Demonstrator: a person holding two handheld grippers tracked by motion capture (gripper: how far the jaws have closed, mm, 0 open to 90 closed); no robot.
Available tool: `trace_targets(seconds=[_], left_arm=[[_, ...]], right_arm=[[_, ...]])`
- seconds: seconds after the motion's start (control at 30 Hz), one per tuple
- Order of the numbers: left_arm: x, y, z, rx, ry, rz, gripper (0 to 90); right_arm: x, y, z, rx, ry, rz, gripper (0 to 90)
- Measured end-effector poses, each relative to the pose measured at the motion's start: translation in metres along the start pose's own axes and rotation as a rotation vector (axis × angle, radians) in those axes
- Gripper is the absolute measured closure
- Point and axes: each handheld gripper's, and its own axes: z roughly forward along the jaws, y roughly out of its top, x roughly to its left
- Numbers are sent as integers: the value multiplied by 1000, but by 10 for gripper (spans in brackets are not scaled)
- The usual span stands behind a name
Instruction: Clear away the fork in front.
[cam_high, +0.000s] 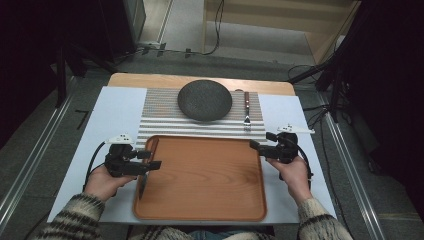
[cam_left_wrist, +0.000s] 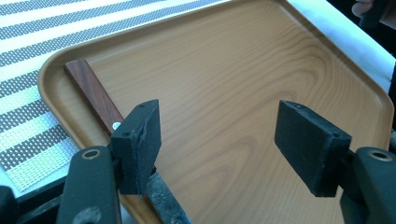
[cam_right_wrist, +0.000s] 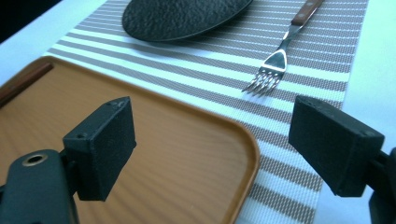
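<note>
A knife with a reddish wooden handle (cam_left_wrist: 93, 93) lies along the left inner edge of the wooden tray (cam_high: 210, 200), seen from above as the knife (cam_high: 149, 148). My left gripper (cam_high: 150, 160) hovers over the tray's left side with its jaws open; in the left gripper view (cam_left_wrist: 219, 140) one pad (cam_left_wrist: 137, 144) sits just above the knife's handle end, with nothing held. My right gripper (cam_high: 261, 141) is open over the tray's far right corner (cam_right_wrist: 243, 140), empty. Beyond it lie a fork (cam_right_wrist: 275, 65) and a dark round plate (cam_right_wrist: 182, 16).
A striped placemat (cam_high: 160, 120) lies behind the tray on a white sheet (cam_high: 115, 110) and carries the plate (cam_high: 205, 100) and fork (cam_high: 246, 112). The tray's inside is bare except for the knife. Dark stands and cables surround the table.
</note>
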Motion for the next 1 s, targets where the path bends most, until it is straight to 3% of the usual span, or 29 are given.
trace_targets(seconds=[0.13, 0.37, 0.63, 1.0], left_arm=[[0, 0, 0, 1, 0, -1, 316], [2, 1, 0, -3, -1, -7, 317], [2, 1, 2, 2, -9, -2, 317], [1, 3, 4, -6, -20, -1, 316]], right_arm=[[-2, 4, 8, -8, -31, -12, 132], [-9, 14, 23, -22, -82, 20, 132], [-15, 25, 38, -32, -100, 39, 136], [-25, 40, 56, -25, -150, 20, 136]])
